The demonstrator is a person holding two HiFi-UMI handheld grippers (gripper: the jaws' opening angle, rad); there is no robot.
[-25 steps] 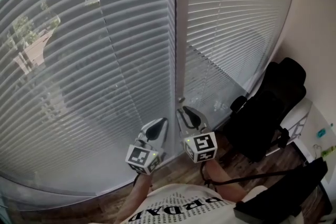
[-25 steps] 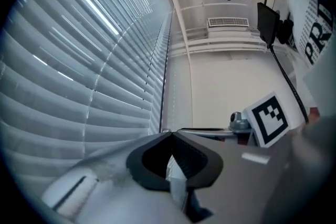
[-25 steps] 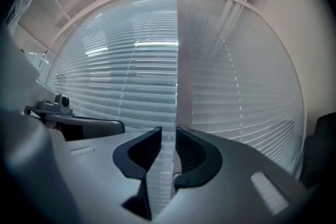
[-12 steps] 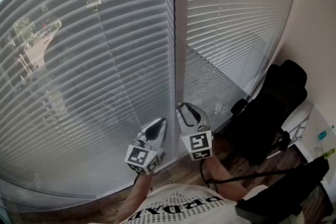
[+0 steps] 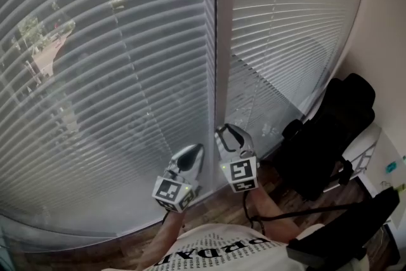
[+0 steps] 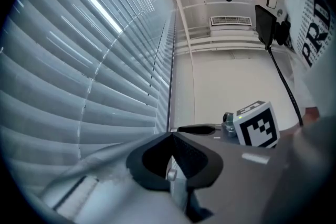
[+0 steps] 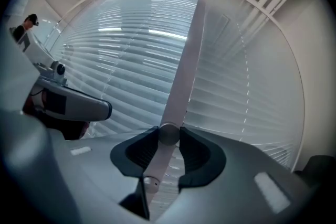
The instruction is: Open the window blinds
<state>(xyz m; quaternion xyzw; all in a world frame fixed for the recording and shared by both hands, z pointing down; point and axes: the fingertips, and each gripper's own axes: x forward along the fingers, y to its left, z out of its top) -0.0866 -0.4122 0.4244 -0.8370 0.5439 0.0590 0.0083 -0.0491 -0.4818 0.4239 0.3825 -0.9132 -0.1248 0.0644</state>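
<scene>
Two white slatted blinds cover the window, a left panel (image 5: 114, 73) and a right panel (image 5: 285, 28), with a pale upright strip (image 5: 221, 60) between them. In the right gripper view a pale round wand (image 7: 181, 76) hangs down along that strip. Its capped lower end sits between the fingertips of my right gripper (image 7: 168, 136) (image 5: 227, 132). Those jaws have just been opening and stand open beside the wand. My left gripper (image 5: 193, 152) (image 6: 170, 135) waits just to the left, close to the left panel's lower slats, shut on nothing.
A black office chair (image 5: 330, 130) stands at the right against the wall. A white shelf edge (image 5: 374, 149) and a dark object (image 5: 342, 231) lie beyond it. A strip of wooden floor (image 5: 216, 203) runs below the blinds.
My right gripper has rolled, so its marker cube now sits squarer, and it has dropped slightly. The left gripper has stayed where it was.
</scene>
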